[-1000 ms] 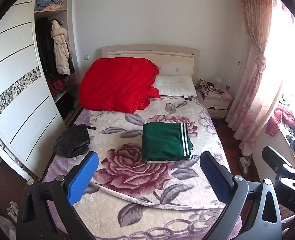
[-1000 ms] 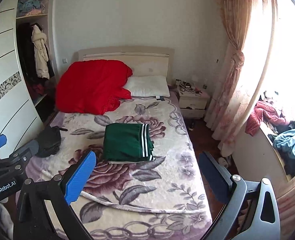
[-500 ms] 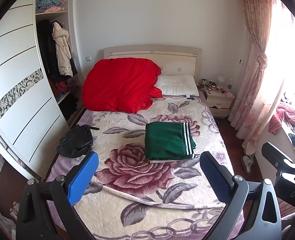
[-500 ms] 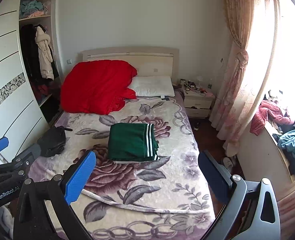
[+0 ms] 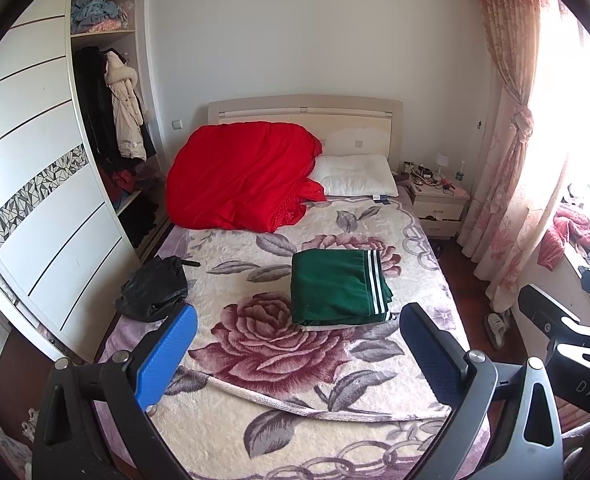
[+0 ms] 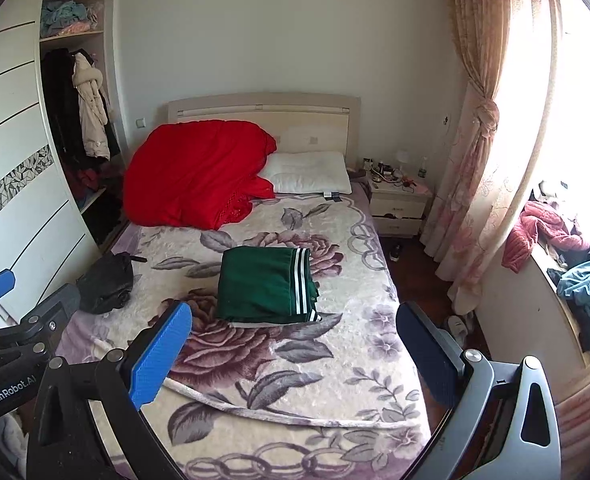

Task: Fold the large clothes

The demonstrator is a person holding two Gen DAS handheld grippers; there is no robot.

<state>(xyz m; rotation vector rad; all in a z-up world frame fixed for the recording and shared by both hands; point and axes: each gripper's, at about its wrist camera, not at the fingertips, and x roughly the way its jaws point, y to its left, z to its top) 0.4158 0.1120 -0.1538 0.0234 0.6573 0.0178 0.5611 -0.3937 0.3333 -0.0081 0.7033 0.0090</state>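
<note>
Green knit garment with white stripes lies folded into a compact, nearly square stack on the floral plush blanket, about mid-bed and slightly right of centre. Compared with a second ago, both wrist views have drawn back and risen a little: the bed now sits lower and smaller in each frame, and the stack is farther from the blue pads. By my reading that retreat means the folding of this piece is finished and the person is stepping away, perhaps to fetch another item.

Left gripper hangs over the near end of the bed with its jaws spread wide and nothing between them. Right gripper is likewise spread wide and empty, well apart from the garment; its dark body also shows at the right edge of the left view.

Edges of the stack look fairly square, the striped band running along its right side, with a thin pale layer peeking out at the near edge. Its top surface is smooth, without obvious bunching.

Farther back, a crumpled red quilt rests against the headboard beside a white pillow, and a black bag sits near the bed's left edge.
</note>
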